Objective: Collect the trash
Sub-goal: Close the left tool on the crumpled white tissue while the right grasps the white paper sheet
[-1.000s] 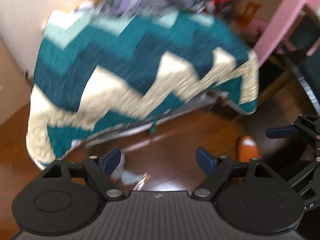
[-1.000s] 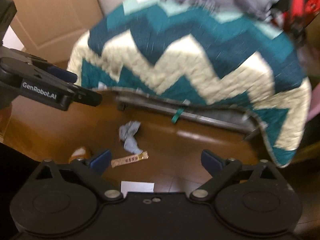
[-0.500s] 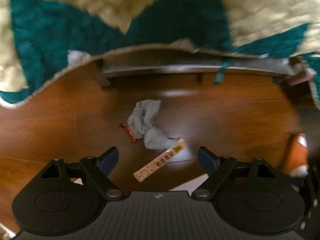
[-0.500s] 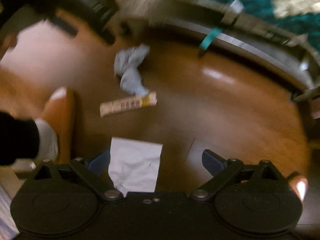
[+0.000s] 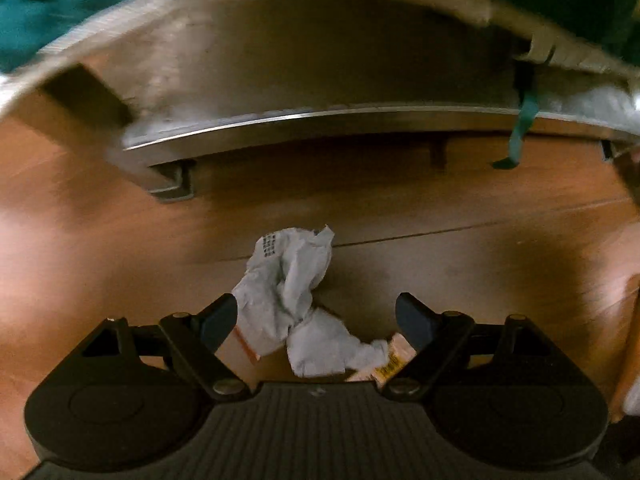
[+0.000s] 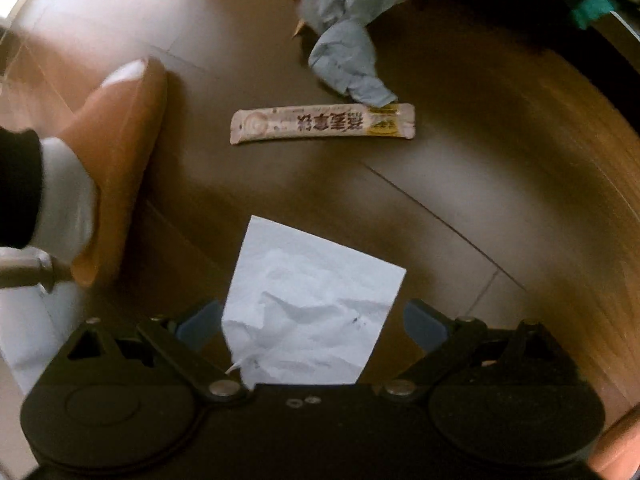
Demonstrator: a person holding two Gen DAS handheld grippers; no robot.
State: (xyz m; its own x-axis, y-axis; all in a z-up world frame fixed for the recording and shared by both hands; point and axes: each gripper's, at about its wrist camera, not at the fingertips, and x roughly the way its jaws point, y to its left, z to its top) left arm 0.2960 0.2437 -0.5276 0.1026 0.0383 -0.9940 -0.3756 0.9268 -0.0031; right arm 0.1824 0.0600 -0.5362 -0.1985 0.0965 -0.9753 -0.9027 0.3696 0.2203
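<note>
Trash lies on the wooden floor [image 5: 120, 240] under both of our grippers. Our left gripper [image 5: 316, 320] points down with its jaws wide apart, clamping nothing; a crumpled grey-white wrapper [image 5: 292, 280] sits between the fingers, its lower fold close to the left pad, though we cannot tell whether it touches. Just inside the right finger, the end of a snack stick packet [image 6: 320, 124] pokes out, touching the wrapper's tail. Beyond the wrapper, farther from the tool, a metal furniture rail [image 5: 320, 120] runs across the view, with a teal strap [image 5: 520, 132] hanging from it at the right.

Our right gripper [image 6: 312, 326] also stands open and holds nothing. A creased white sheet of paper [image 6: 312, 300] lies flat between its fingers, nearer the left one. Ahead of it rests the snack stick packet, lengthwise across the view, and past that the crumpled wrapper, touching the packet's right end. To the left, a person's foot in an orange slipper [image 6: 116, 152] and white sock stands on the floor, apart from the paper.
</note>
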